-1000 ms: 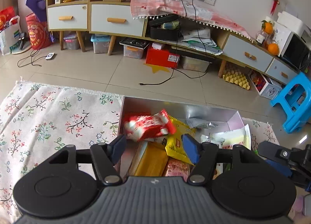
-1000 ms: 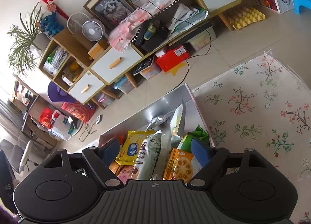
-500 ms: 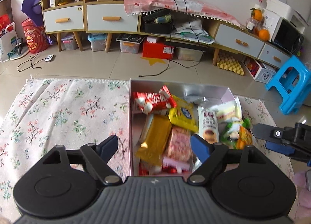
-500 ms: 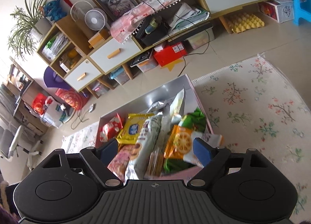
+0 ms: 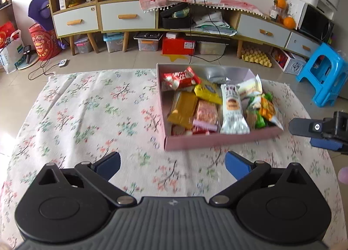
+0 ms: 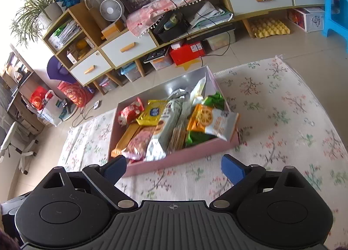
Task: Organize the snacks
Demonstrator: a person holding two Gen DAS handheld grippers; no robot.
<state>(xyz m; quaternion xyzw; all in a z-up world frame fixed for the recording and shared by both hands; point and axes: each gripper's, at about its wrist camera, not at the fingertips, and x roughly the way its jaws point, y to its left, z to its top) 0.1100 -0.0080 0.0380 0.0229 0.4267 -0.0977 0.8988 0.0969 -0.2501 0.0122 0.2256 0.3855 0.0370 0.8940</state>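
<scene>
A pink box (image 5: 217, 141) (image 6: 174, 161) with a silver inside sits on the floral cloth and holds several snack packs: a red pack (image 5: 180, 78) (image 6: 130, 112), a yellow pack (image 5: 206, 91) (image 6: 152, 113), a long white pack (image 5: 232, 108) (image 6: 165, 128) and an orange and green pack (image 5: 263, 106) (image 6: 201, 117). My left gripper (image 5: 173, 164) is open and empty, held back from the box's near wall. My right gripper (image 6: 174, 166) is open and empty, also short of the box; part of it shows at the right edge of the left wrist view (image 5: 322, 132).
The floral cloth (image 5: 87, 115) (image 6: 282, 119) covers the floor around the box. Behind it stand a low cabinet with drawers (image 5: 128, 17) (image 6: 128, 48), storage bins, a red box (image 5: 178, 45), cables and a blue stool (image 5: 324, 76).
Both grippers have pulled back and up from over the box. The whole box and more of the cloth now show. Both stay open and empty.
</scene>
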